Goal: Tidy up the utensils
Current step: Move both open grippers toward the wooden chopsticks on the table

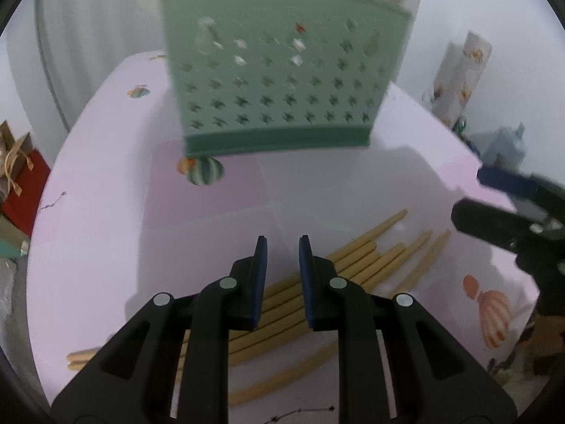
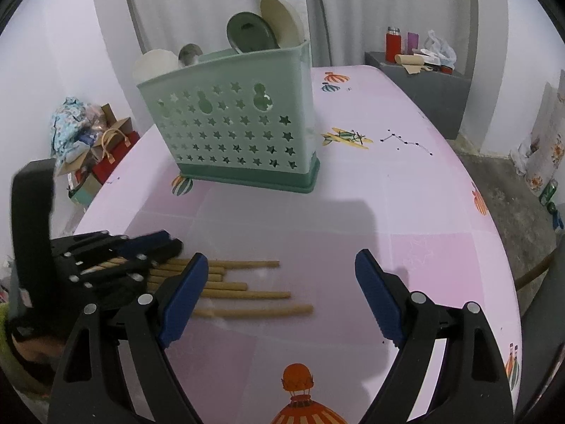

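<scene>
Several tan chopsticks [image 1: 370, 243] [image 2: 247, 295] lie side by side on the pink tablecloth [image 1: 106, 212] [image 2: 406, 194]. Behind them stands a green utensil basket [image 1: 275, 81] [image 2: 229, 134] with star-shaped holes. My left gripper [image 1: 282, 243] [image 2: 169, 243] hovers over the left ends of the chopsticks; its blue pads stand a narrow gap apart with nothing between them. My right gripper [image 2: 281, 254] [image 1: 473, 194] is wide open above the cloth, empty, with its left finger just over the nearest chopsticks.
A green lid [image 2: 250, 33] and a cream plate [image 2: 282, 21] stick out of the basket. Gift bags [image 2: 113, 145] sit on the floor past the table's left edge. A grey cabinet [image 2: 423, 84] with a red flask stands at the far right.
</scene>
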